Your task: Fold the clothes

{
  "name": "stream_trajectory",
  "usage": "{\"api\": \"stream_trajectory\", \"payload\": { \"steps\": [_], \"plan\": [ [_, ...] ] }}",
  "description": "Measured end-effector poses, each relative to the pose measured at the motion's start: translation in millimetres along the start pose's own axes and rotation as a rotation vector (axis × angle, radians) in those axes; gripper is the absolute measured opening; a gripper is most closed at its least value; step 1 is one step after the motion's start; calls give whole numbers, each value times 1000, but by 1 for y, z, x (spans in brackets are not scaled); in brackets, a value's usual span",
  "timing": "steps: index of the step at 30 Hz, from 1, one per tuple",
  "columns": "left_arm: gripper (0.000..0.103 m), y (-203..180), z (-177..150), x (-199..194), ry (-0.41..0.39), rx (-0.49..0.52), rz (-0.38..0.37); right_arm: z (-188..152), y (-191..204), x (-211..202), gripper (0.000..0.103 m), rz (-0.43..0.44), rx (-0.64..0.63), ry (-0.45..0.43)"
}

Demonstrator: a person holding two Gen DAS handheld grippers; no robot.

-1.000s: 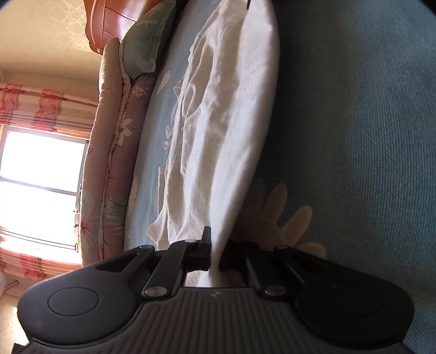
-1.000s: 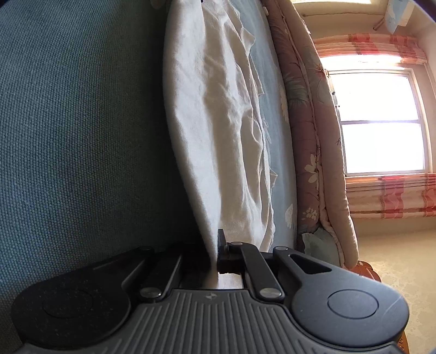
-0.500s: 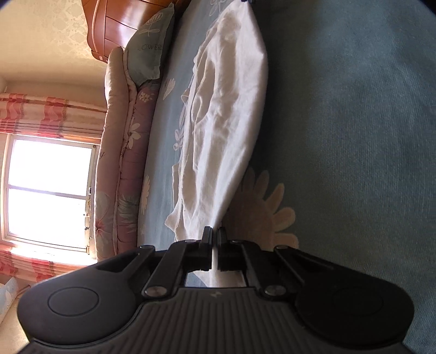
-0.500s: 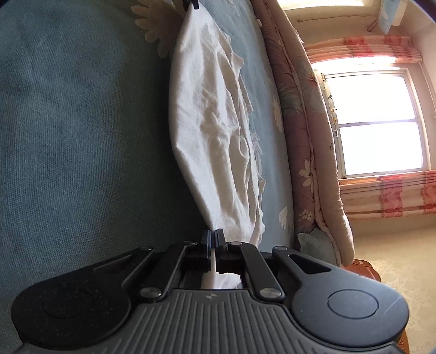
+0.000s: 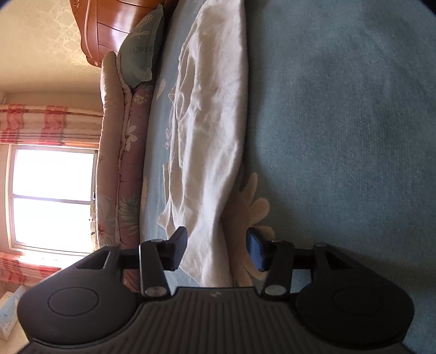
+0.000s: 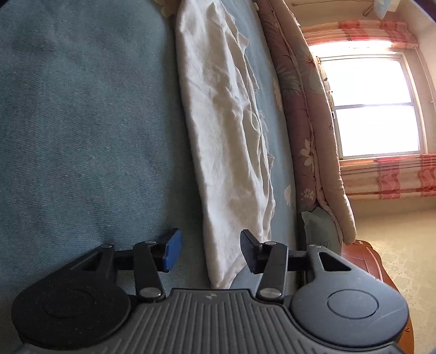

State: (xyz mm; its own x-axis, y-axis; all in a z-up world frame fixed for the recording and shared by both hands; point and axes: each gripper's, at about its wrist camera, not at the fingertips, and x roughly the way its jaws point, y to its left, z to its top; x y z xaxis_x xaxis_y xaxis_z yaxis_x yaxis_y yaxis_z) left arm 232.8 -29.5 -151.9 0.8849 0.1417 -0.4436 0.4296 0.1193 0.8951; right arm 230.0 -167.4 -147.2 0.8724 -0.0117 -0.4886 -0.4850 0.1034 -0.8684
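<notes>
A white, wrinkled garment (image 5: 212, 130) lies folded lengthwise in a long strip on the blue bedspread (image 5: 340, 122). My left gripper (image 5: 216, 252) is at one end of it; its jaws are opening and the cloth's corner lies loose between them, untouched by the pads. In the right wrist view the same garment (image 6: 226, 130) stretches away from my right gripper (image 6: 209, 252). There too the jaws are opening, with the cloth's other end lying between the fingers, free of the pads.
A rolled floral quilt (image 5: 122, 152) runs along the far side of the bed, with a green cushion (image 5: 141, 57) and a wooden headboard (image 5: 109, 24) beyond it. A bright window (image 6: 370, 103) with striped curtains stands behind. A beige flower print (image 5: 250, 201) marks the bedspread.
Both grippers were shut on the garment's ends and held it taut; now both have come apart and the cloth has dropped flat onto the bedspread.
</notes>
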Motion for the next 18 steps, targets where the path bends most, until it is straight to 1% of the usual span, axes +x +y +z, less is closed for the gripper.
{"api": "stream_trajectory", "payload": {
  "steps": [6,11,16,17,18],
  "plan": [
    [48,6,13,24,-25,11,26,9,-7,26,54,-50,8,-15],
    [47,17,24,45,-25,-10,42,14,-12,46,53,-82,31,-19],
    [48,27,17,58,11,-85,35,6,-26,65,53,-93,89,-11],
    [46,25,17,57,9,-82,34,4,-29,68,53,-90,101,-9],
    [41,23,17,57,6,-77,34,4,-30,70,52,-85,105,-9]
  ]
}}
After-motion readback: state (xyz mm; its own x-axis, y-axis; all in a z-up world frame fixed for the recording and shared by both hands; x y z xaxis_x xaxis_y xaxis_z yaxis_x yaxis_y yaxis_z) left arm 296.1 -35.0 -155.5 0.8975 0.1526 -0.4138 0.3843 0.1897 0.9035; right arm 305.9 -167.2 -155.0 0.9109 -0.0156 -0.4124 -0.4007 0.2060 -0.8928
